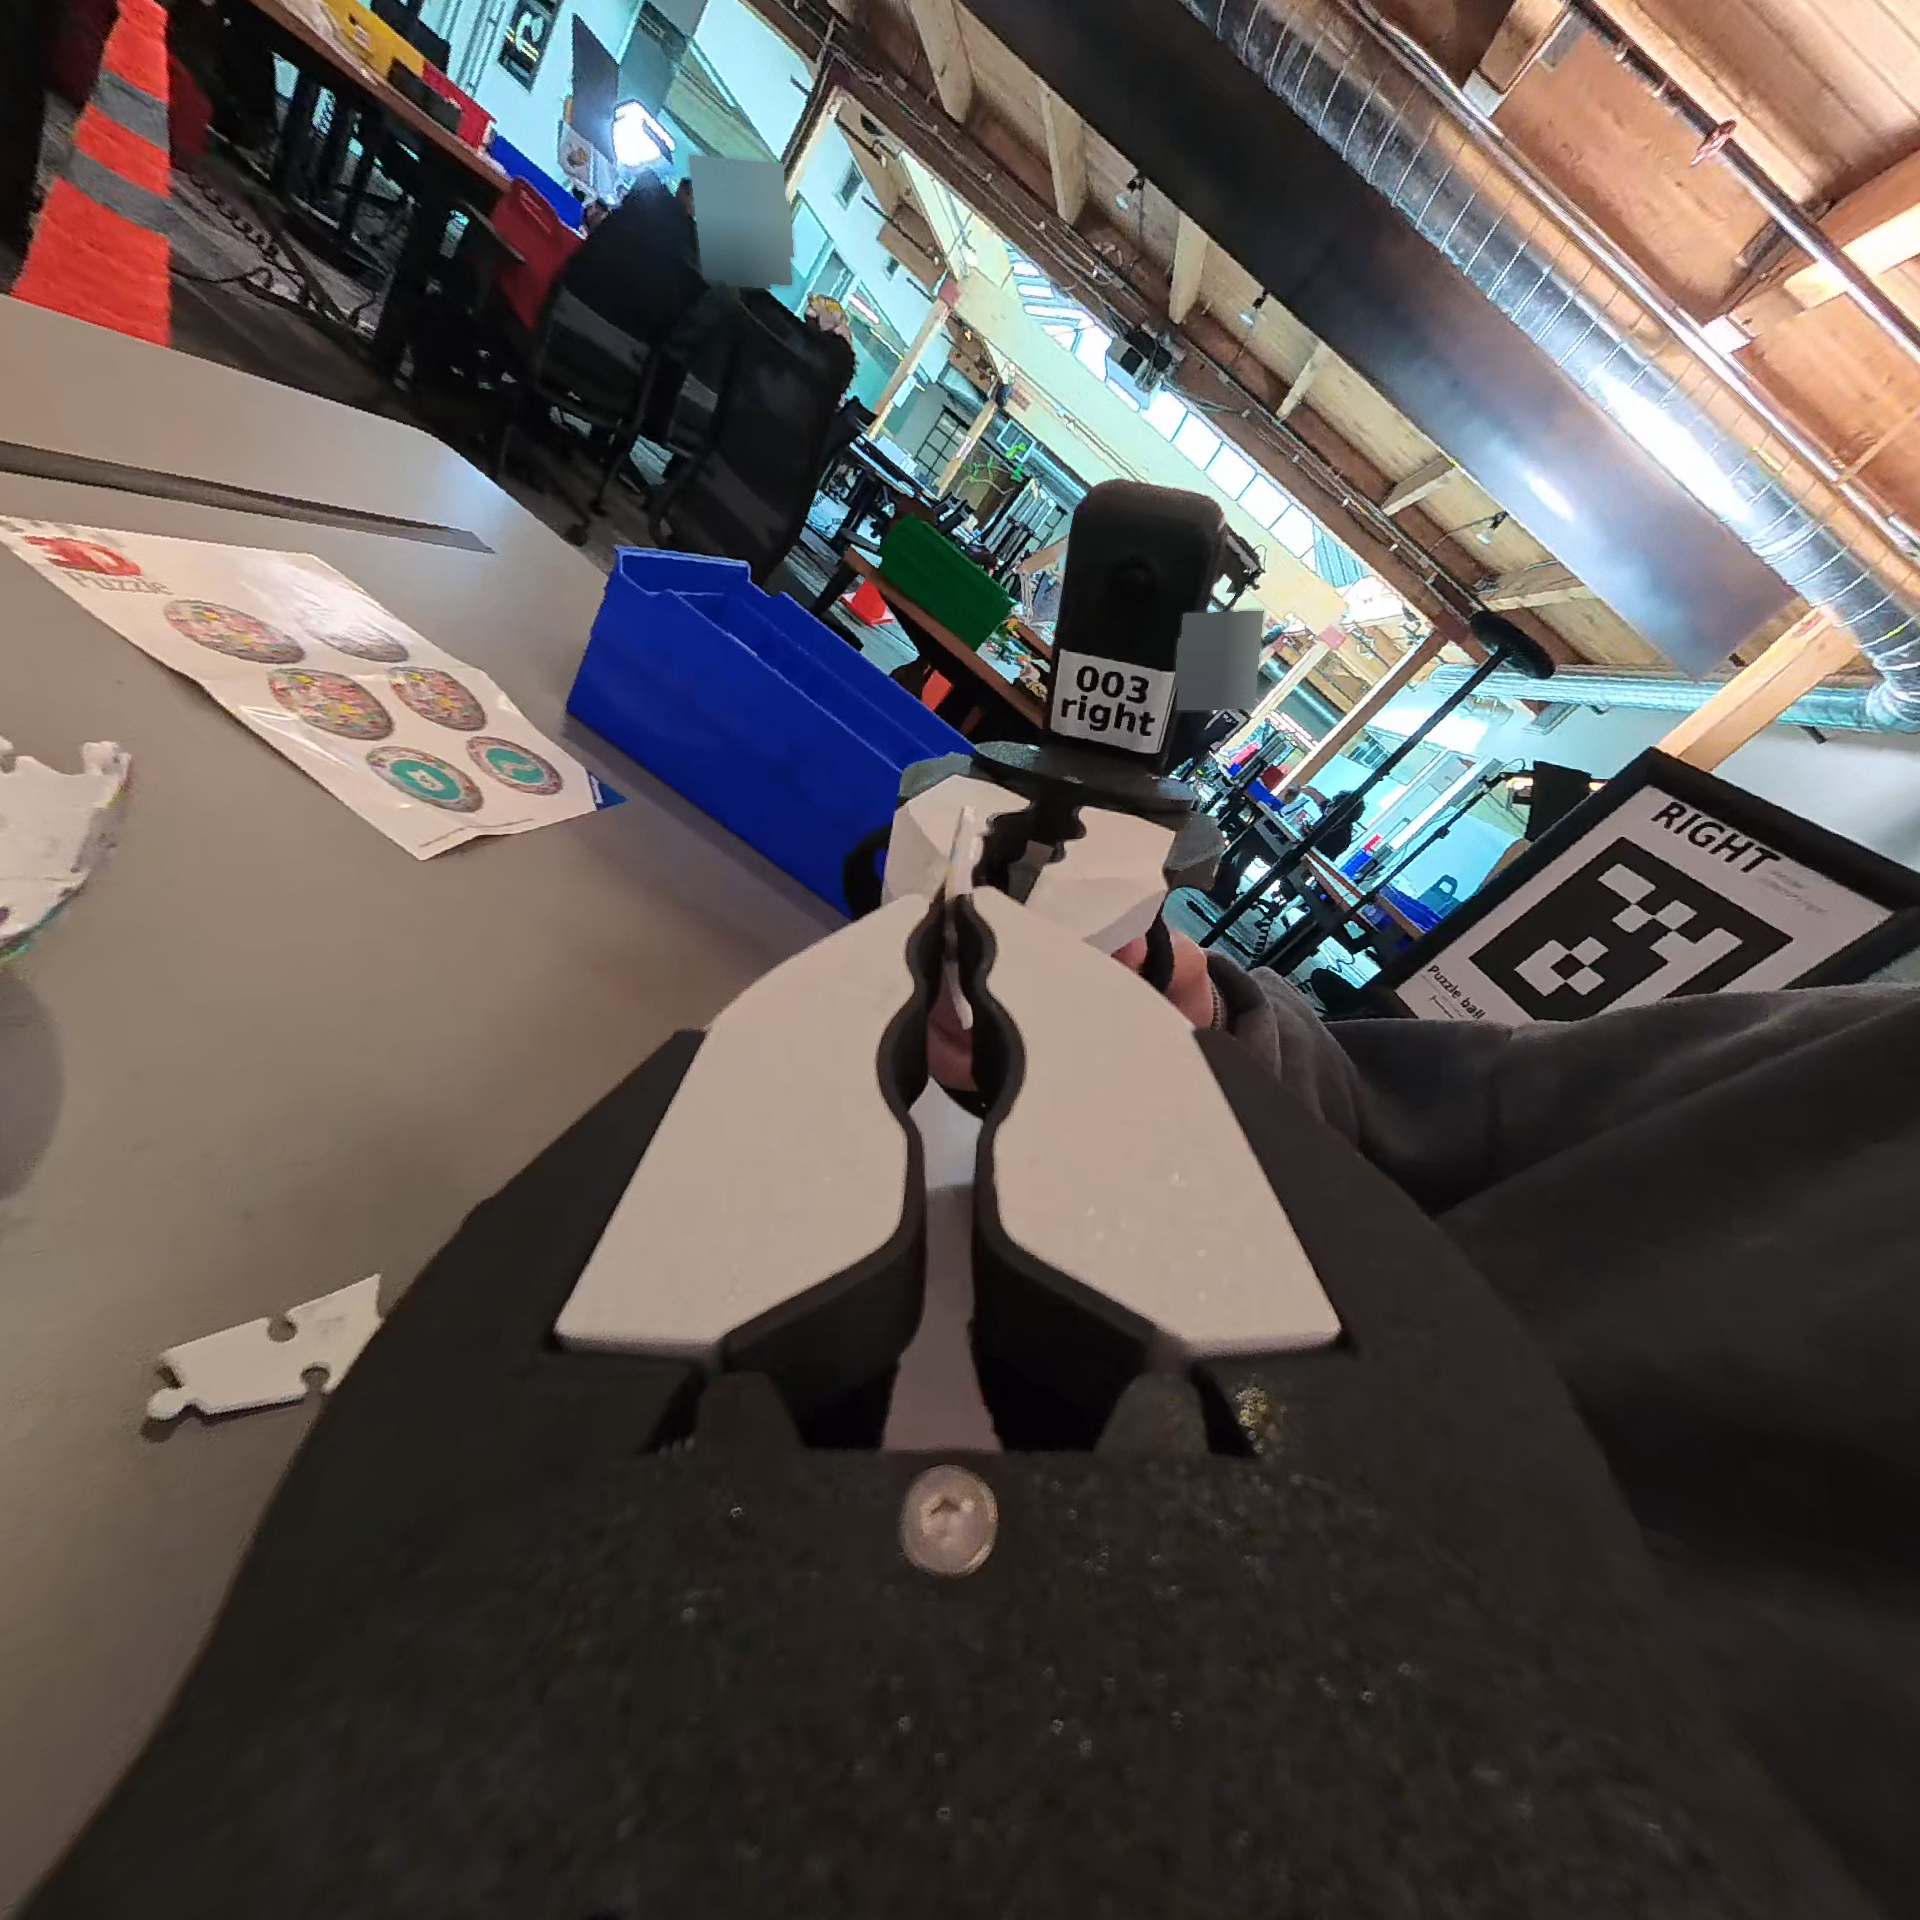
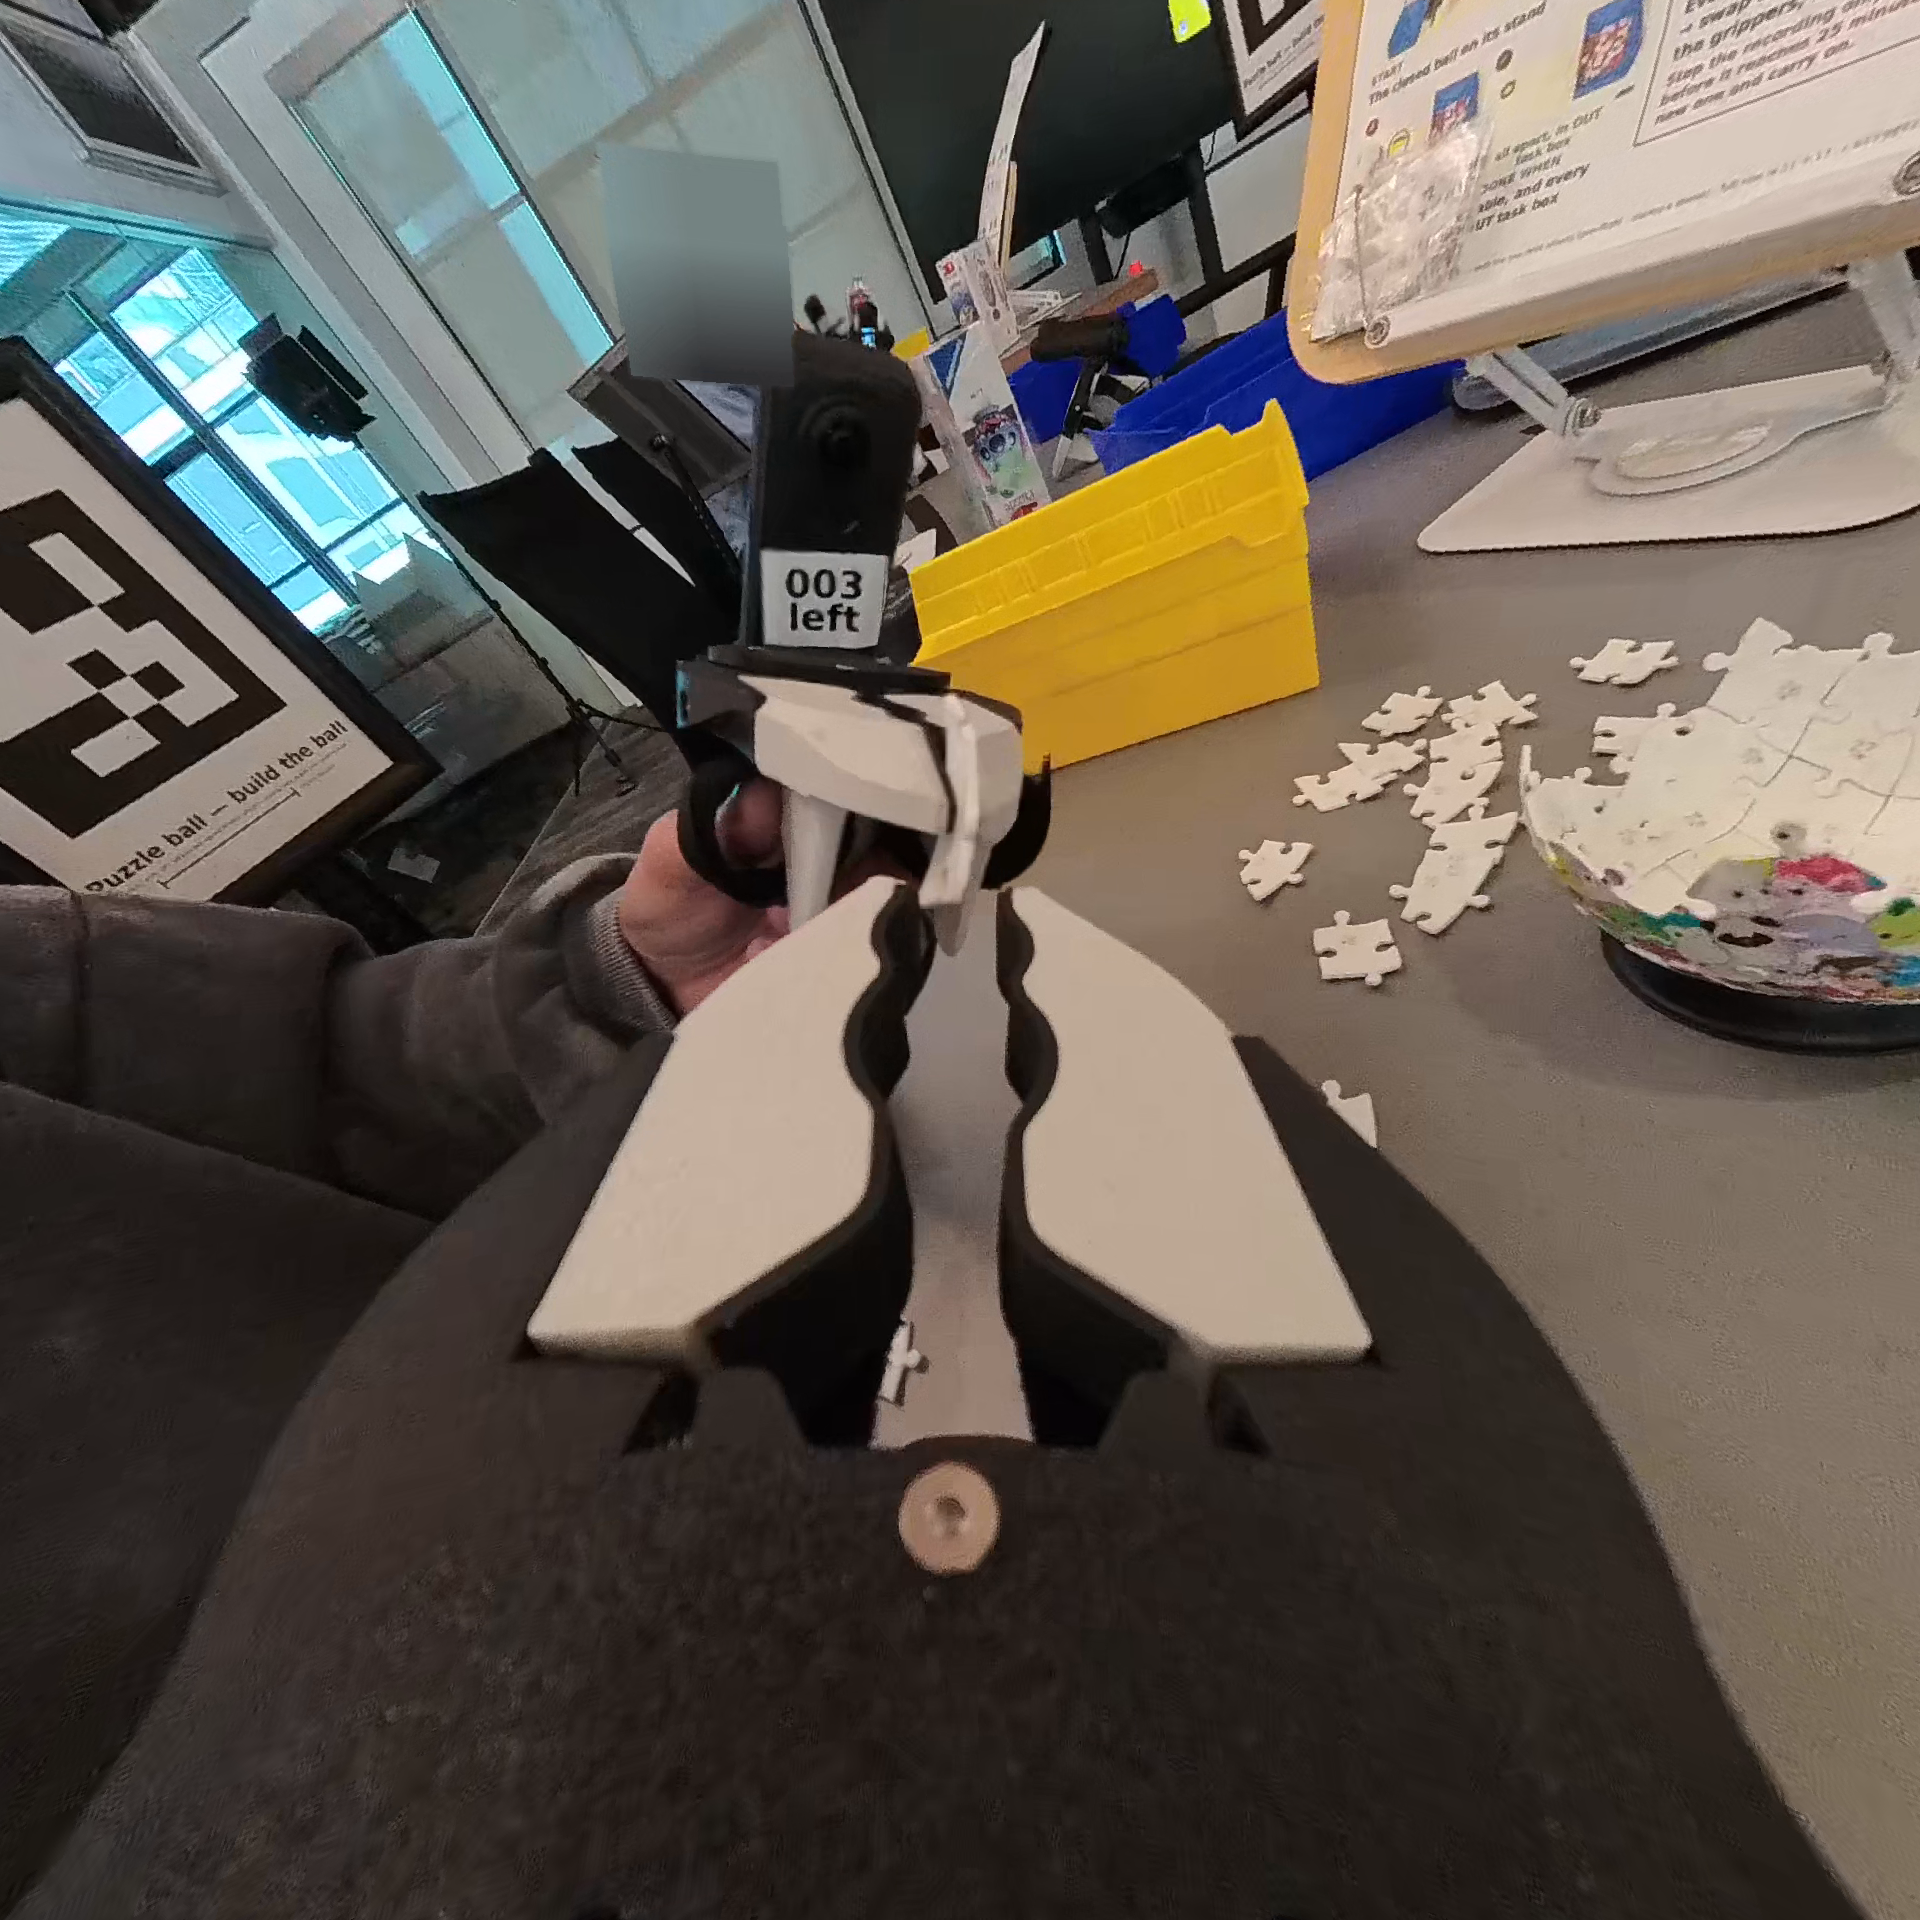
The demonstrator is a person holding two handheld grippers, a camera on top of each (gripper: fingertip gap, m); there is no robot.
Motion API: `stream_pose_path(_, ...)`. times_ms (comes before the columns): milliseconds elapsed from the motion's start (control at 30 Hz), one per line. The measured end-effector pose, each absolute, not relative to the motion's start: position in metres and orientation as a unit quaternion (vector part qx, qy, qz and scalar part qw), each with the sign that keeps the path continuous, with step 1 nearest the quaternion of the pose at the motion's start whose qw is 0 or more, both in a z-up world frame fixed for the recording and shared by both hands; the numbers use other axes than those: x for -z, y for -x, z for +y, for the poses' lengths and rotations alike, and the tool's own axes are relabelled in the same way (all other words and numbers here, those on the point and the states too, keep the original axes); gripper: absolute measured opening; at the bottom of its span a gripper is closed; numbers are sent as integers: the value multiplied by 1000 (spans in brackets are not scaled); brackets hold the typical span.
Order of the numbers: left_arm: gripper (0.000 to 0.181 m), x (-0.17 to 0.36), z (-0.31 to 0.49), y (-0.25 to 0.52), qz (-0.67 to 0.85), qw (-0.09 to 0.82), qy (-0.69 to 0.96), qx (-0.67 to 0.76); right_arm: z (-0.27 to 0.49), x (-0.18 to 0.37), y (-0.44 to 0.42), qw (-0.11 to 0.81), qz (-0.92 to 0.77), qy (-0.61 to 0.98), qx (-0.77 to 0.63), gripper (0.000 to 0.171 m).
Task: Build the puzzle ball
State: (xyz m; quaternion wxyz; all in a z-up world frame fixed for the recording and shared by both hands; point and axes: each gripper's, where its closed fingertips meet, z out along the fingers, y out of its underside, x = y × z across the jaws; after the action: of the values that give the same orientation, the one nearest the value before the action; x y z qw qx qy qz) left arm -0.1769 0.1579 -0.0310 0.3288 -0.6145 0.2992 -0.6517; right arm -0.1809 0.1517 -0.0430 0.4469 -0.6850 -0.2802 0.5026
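— Left wrist view?
— The left gripper (image 1: 951, 925) pinches a white puzzle piece (image 1: 958, 894) edge-on, facing the right gripper (image 1: 1023, 883).
— Right wrist view?
— The right gripper's (image 2: 951, 914) fingers stand parted; the half-built ball (image 2: 1745, 831) sits rightward on the table (image 2: 1558, 1247) — loose pieces (image 2: 1444, 769) beside it.

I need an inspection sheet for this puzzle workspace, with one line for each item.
Surface: grey table, piece-strewn near the ball.
Job's things: half-built puzzle ball, white inside, on a black stand; loose white puzzle pieces beside it; one thin white puzzle piece held in the air.
Clutter: yellow plastic bin; blue plastic bin; printed picture sheet.
Tools: left tool shut on the thin piece; right tool open, its tips at the same piece.
Cables: nothing seen.
Surroundings: framed black-and-white marker board; instruction board on a white stand; seated person far behind.
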Motion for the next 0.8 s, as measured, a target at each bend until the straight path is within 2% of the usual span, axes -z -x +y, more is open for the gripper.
stream_pose_path(133,2,35,152,171,313,319,616,648,152,40,179,454,-279,679,-505,4)
stream_pose_path(267,2,40,151,171,328,318,624,634,152,44,178,443,-279,682,-510,4)
stream_pose_path(333,2,41,151,172,335,316,626,629,156,44,175,448,-270,683,-509,11)
stream_pose_path(433,2,42,152,173,338,316,630,624,154,43,174,442,-280,680,-514,3)
stream_pose_path(800,2,49,153,174,354,304,642,609,152,53,175,427,-298,696,-494,3)
